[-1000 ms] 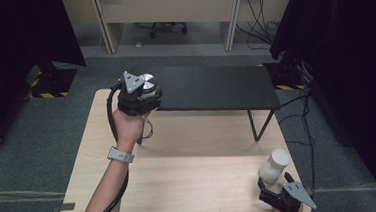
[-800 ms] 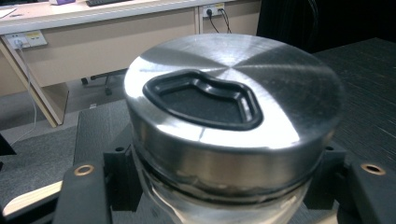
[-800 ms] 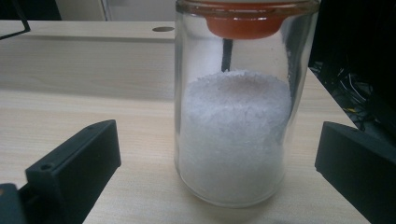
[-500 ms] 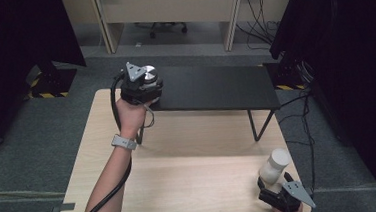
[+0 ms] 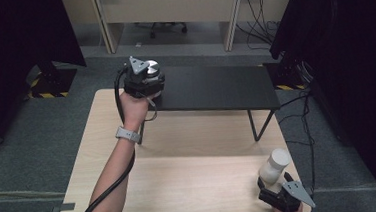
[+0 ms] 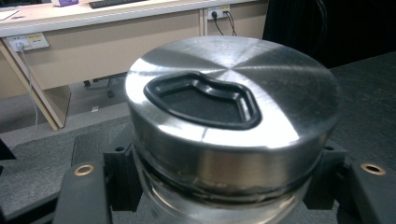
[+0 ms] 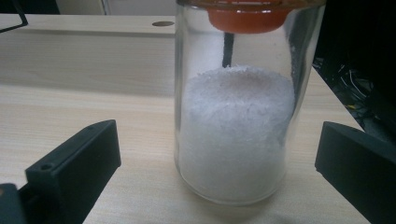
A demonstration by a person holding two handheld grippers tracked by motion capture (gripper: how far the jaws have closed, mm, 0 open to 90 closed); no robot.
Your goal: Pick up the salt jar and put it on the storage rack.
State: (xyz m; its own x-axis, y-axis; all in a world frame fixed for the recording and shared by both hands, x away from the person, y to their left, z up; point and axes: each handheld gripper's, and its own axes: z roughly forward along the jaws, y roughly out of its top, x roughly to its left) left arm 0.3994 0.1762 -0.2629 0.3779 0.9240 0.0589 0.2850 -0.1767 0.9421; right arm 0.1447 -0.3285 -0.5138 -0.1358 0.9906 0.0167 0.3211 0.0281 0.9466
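Two claws at work: the left claw (image 5: 146, 78) is clenched on a round jar with a brushed-steel lid (image 6: 232, 112) bearing a black recessed handle, held over the black shelf's (image 5: 215, 88) left end. The right claw (image 5: 275, 192), jaws spread, flanks a glass jar of white powder (image 7: 236, 121) standing on the counter (image 5: 191, 176) near that shelf.

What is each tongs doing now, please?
Left tongs: closed on the steel tin, held over the black shelf.
Right tongs: open, one jaw on each side of the glass jar, not touching.
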